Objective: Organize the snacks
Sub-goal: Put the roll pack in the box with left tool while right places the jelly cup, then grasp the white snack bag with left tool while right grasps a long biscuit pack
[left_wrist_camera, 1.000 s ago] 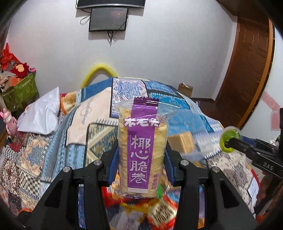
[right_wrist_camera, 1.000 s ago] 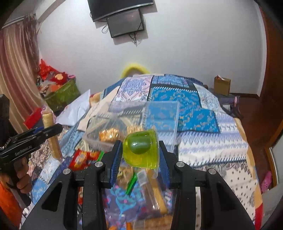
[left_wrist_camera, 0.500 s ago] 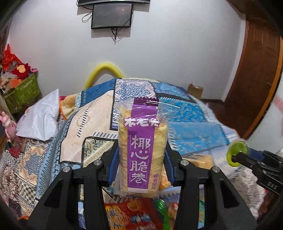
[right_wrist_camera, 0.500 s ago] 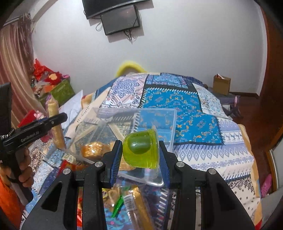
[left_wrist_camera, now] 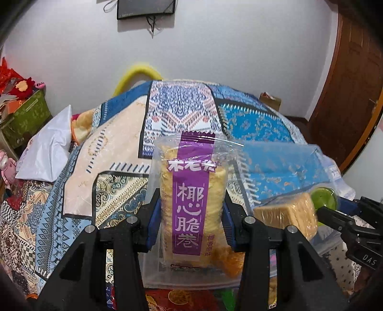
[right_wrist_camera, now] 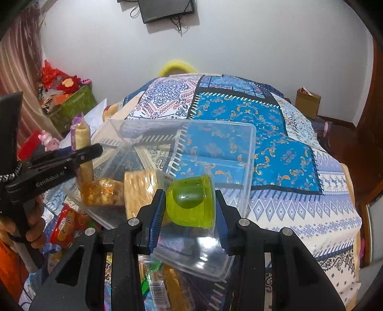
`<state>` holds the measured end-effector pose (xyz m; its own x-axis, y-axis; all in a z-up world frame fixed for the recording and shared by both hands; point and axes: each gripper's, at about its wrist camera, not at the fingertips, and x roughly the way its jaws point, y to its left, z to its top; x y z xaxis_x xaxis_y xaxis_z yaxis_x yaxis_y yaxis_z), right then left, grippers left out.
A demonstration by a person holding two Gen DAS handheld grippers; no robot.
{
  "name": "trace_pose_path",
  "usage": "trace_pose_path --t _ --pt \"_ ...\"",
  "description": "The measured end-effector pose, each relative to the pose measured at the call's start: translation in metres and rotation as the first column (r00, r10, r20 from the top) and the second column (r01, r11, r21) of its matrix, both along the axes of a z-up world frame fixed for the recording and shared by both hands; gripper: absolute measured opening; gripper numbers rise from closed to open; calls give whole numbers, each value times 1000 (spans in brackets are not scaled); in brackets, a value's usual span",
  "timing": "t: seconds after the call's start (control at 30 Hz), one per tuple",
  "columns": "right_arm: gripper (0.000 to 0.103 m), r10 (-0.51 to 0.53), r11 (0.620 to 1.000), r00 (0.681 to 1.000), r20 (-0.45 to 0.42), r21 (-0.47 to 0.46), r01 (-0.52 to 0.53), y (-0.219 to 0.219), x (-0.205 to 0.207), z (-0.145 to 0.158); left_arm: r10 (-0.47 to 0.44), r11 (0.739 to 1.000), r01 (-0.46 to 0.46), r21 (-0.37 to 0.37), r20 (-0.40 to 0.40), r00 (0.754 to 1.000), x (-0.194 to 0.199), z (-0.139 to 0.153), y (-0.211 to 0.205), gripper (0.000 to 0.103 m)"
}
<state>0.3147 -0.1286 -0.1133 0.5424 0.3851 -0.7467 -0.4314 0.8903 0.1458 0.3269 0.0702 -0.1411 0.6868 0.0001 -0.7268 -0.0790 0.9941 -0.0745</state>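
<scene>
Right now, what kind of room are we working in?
Most likely a bedroom: a bed under a patchwork quilt, a pillow at its side, a screen on the wall and a wooden door.

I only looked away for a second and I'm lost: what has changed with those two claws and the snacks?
Both claws have carried their snacks forward to the clear plastic box. The left claw now hangs over it with the purple-striped roll pack; the right claw has brought the green jelly cup above its near edge. Nothing was let go; both stay clamped. The snacks already in the box look unmoved.
</scene>
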Motion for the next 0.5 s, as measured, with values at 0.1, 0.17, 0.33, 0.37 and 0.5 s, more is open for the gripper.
trace_pose_path --t 0.1,0.17,0.33,0.37,0.5 --pt "37 7 1000 1000 -30 -13 -8 1 1 -7 3 999 -4 -35 -29 1000 1 -6 3 45" --pt "38 17 999 1000 -14 -40 -17 4 -4 -7 -5 998 2 -60 -49 999 0 -9 5 46" --pt "39 25 998 1000 15 -58 -24 8 -10 4 -18 998 15 -56 -53 998 -6 -4 2 54" --pt "41 26 998 1000 17 -57 -25 8 -12 7 -20 999 18 -48 -47 999 -8 -1 1 59" --pt "43 21 999 999 35 -43 -19 5 -19 18 -28 999 27 -34 -17 999 -21 16 -2 61"
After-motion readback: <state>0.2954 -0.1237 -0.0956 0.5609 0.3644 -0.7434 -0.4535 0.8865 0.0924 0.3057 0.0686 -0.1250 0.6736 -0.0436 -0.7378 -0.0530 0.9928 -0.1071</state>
